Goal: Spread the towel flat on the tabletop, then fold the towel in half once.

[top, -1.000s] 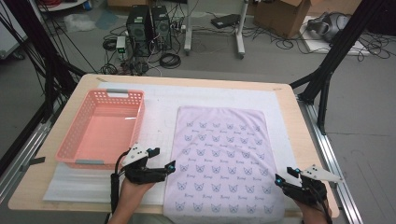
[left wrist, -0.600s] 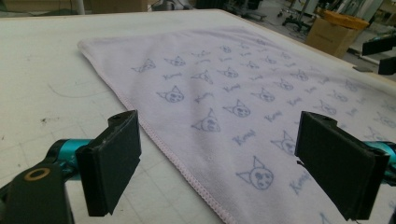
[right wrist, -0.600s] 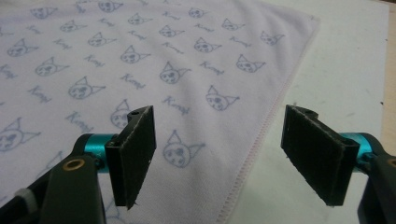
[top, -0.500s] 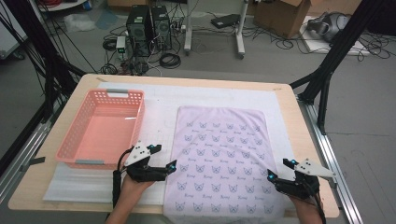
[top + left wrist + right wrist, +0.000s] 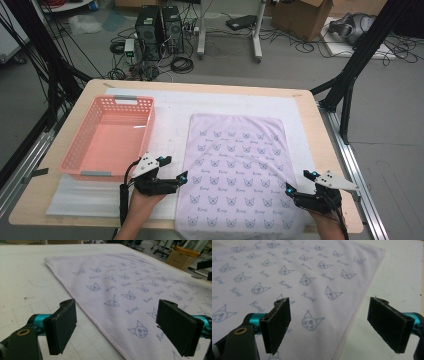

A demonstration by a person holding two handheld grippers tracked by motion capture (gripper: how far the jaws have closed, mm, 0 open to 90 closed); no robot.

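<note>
**Inspector:** Left gripper point(image 5: 184, 176) first. Condition of its jaws?

**Assistant:** Standing wide apart, nothing between the pads. In the left gripper view the hemmed left edge of the towel point(image 5: 130, 287) runs up between the two jaws, below them, with the pads clear of the cloth.

**Inspector:** And what lies to either side of that gripper?

**Assistant:** Bare white mat point(image 5: 170, 112) under its left jaw, lilac towel with small cat faces under its right jaw. Just beyond and to its left stands the pink basket point(image 5: 77, 159), close to the gripper, not touching it.

**Inspector:** Right gripper point(image 5: 300, 182)?

**Assistant:** Jaws apart as well; they have just been opening, and no cloth is pinched between them. The right gripper view shows the towel's right hem passing between the jaws, towel under the left jaw, white mat under the right one.

**Inspector:** Position of the towel overall?

**Assistant:** Spread flat, stretching away ahead of both grippers, which sit at its two near corners, well apart from each other. Its near edge reaches the front edge of the table point(image 5: 320, 130) between the two hands.

**Inspector:** Contact with the towel?

**Assistant:** I cannot tell whether the jaw tips touch it.
</note>
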